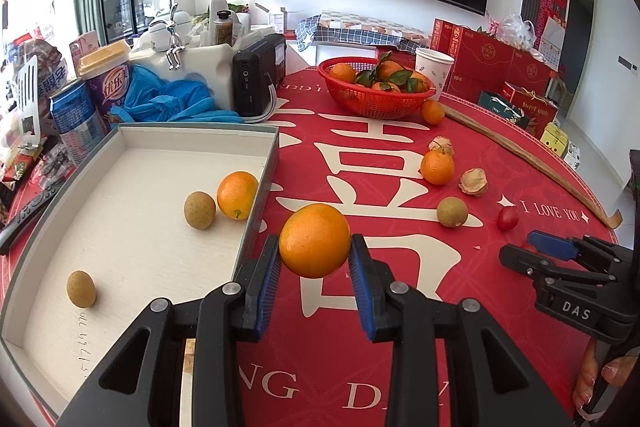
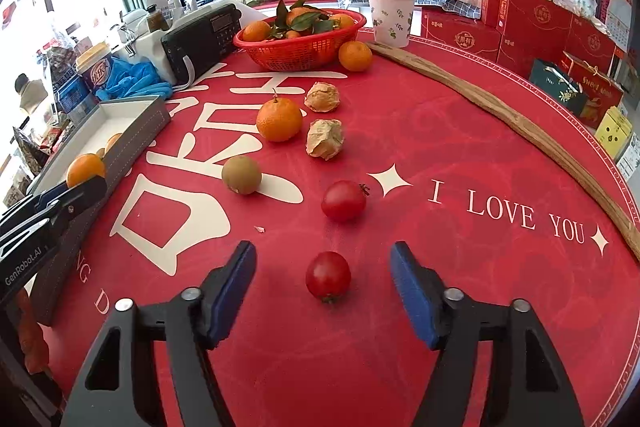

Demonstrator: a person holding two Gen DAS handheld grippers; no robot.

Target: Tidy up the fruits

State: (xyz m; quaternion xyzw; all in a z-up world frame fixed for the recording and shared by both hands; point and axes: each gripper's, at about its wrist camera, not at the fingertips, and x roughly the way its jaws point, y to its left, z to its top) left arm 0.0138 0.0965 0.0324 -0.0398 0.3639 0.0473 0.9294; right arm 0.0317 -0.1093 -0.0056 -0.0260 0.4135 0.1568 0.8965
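Observation:
My left gripper is shut on an orange and holds it above the red cloth, just right of the grey tray. The tray holds another orange and two brown longans. My right gripper is open, low over the cloth, with a cherry tomato between its fingers; it also shows in the left wrist view. A second tomato, a longan, an orange and two husked fruits lie beyond.
A red basket of leafy oranges stands at the back, an orange beside it. A paper cup, a black radio, blue gloves, a long wooden strip and red gift boxes ring the table.

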